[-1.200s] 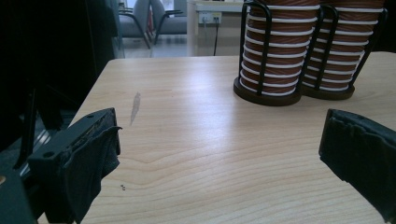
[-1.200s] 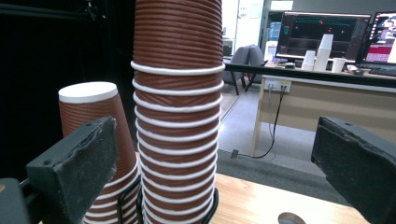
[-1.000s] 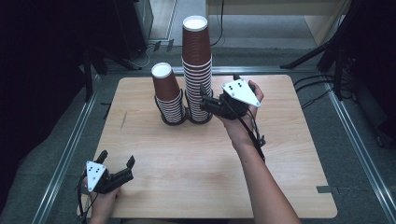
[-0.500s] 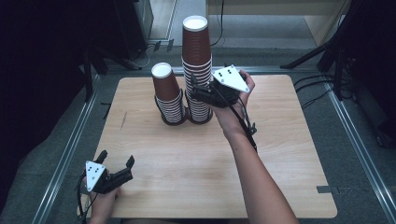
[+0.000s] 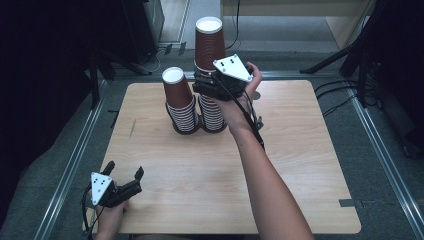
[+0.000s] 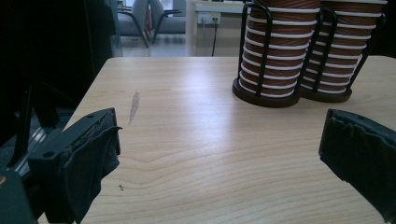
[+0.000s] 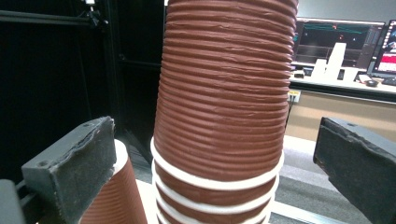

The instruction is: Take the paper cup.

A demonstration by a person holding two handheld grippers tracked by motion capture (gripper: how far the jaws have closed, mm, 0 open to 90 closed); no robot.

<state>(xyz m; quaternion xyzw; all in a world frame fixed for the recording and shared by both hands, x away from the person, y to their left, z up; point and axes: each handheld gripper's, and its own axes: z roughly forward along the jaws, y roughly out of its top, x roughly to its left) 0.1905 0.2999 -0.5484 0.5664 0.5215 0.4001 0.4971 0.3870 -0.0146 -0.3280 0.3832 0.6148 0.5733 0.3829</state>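
Pale wood of the table (image 5: pixel 200 190) is lying bare just ahead of your left gripper (image 5: pixel 121 181), which is resting near the front left corner with its jaws spread wide and holding nothing. Farther in, the short cup stack (image 5: pixel 179 100) and the tall cup stack (image 5: pixel 207 50) are standing side by side in black wire holders (image 6: pixel 275 88), touching at the base. Your right gripper (image 5: pixel 202 89) is hovering at the tall stack's upper part, jaws parted on either side, not pressing. Beyond, the far table edge is giving way to dark floor.
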